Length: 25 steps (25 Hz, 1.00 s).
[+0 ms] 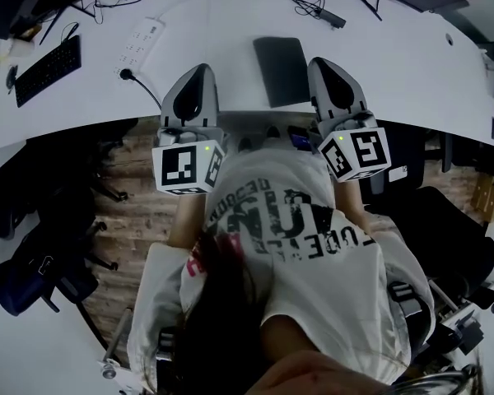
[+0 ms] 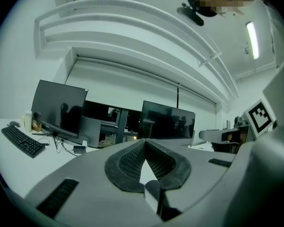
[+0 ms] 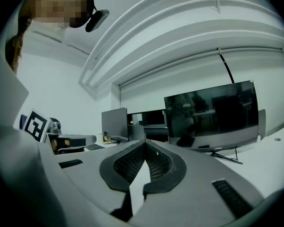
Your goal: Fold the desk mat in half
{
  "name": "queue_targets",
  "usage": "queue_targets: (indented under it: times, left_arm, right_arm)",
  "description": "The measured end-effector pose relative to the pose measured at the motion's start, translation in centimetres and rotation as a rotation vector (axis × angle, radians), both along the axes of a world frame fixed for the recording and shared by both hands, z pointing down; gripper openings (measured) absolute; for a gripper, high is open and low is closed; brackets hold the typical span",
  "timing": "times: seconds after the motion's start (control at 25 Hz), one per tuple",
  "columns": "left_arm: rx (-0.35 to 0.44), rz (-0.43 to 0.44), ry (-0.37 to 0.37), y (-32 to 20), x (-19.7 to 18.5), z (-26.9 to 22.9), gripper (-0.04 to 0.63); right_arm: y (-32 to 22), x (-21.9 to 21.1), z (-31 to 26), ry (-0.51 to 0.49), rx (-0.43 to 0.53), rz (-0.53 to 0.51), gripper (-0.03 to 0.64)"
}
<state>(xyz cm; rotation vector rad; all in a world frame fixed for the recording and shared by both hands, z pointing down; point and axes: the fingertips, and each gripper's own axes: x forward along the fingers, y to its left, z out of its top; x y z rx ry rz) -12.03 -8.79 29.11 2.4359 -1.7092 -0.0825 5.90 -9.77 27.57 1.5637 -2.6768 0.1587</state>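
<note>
you're in office: long white desk (image 1: 230, 6) with keyboard (image 1: 48, 70), power strip (image 1: 140, 41), loose cables (image 1: 313, 2); big dark monitors (image 3: 210, 115) on stands along it; black chair (image 1: 449, 229) on wood-plank floor (image 1: 140, 220); strip light (image 2: 252, 39) in white ceiling above you.

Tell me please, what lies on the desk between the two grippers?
The dark desk mat lies on the white desk between the left gripper and the right gripper, nearer the right one. The head view shows this.
</note>
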Motion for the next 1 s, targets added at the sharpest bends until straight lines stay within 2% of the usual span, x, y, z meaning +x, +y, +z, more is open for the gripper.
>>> queue_targets:
  times: [0.52, 1.0]
  left_arm:
    - [-0.044, -0.017, 0.015, 2.7, -1.2, 1.7, 0.002]
    - [-0.013, -0.022, 0.029, 3.3, -0.8, 1.0, 0.002]
  right_arm:
    - [1.3, -1.1, 0.0, 0.009, 0.008, -0.018, -0.002]
    - [1.8, -0.5, 0.4, 0.012, 0.007, -0.006, -0.002]
